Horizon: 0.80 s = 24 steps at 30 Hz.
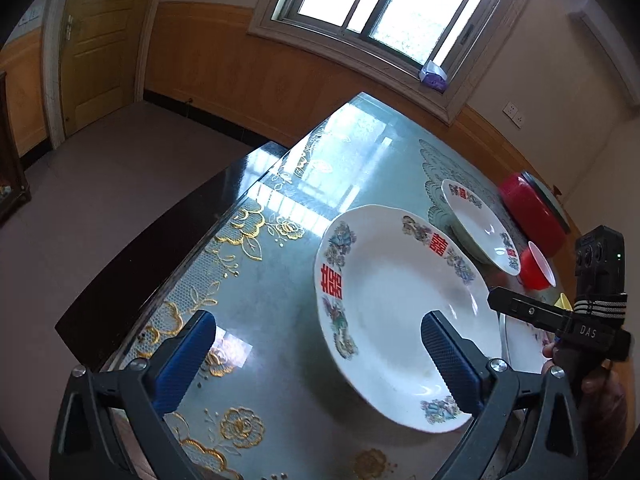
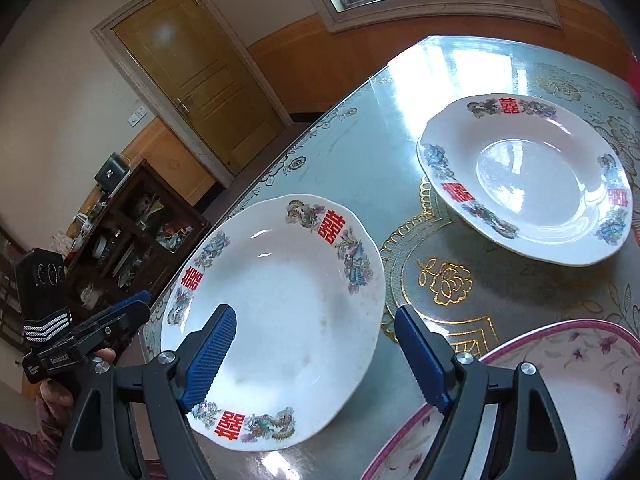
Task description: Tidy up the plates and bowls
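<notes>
My left gripper (image 1: 318, 354) hung over the table with its blue pads spread wide and nothing between them; one pad sat over the near white plate (image 1: 400, 312), the other over the patterned tablecloth (image 1: 256, 264). My right gripper (image 2: 316, 348) was released too, jaws apart and empty, one pad above that same plate (image 2: 280, 304) and the other past its rim, beside the pink-rimmed floral plate (image 2: 560, 384) at the lower right. I could not tell whether either pad touched the plate. A second white plate (image 2: 528, 176) with red characters and flowers lay farther back, well apart from the near one. Beyond it in the left view sat a small red bowl (image 1: 536, 268) and a red lidded pot (image 1: 532, 212) near the wall.
</notes>
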Available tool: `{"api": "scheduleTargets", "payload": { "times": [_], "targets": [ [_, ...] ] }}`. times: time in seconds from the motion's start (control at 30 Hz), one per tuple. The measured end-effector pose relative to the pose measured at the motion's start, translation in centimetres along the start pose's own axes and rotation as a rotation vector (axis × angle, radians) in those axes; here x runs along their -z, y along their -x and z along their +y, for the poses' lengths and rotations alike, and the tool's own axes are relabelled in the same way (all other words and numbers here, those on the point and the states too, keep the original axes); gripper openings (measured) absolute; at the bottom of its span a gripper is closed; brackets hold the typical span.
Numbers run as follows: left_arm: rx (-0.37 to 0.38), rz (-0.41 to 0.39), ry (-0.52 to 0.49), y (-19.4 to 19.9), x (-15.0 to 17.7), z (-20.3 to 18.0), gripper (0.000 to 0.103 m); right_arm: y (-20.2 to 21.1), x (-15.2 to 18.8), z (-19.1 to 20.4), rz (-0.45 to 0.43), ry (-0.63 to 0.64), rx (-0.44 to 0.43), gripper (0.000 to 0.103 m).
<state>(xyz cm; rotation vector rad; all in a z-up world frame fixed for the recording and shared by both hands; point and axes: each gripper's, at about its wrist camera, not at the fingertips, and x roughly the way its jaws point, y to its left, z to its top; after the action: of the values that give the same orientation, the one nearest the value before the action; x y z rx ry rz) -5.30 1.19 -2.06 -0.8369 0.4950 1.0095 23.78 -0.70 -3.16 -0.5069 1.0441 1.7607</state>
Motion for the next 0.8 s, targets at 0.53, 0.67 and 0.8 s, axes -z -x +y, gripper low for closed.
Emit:
{"api": "scheduleTargets", "payload": {
  "times": [0.53,0.67,0.8],
  "targets": [
    [0.105,0.113,-0.156,-5.1,-1.1,-1.9,0.055,-4.7,-0.3,2.0,0.082,0.141,0.141,0.061],
    [0.085,0.093,-0.169,-4.8,-0.4,-2.3,0.053,-4.3,0.1,1.9,0.089,0.159,0.151,0.063],
    [0.060,0.093,-0.167,-4.3,0.0,-2.3,0.051,-4.4,0.0,2.0,0.105,0.178,0.154,0.063]
  ]
}}
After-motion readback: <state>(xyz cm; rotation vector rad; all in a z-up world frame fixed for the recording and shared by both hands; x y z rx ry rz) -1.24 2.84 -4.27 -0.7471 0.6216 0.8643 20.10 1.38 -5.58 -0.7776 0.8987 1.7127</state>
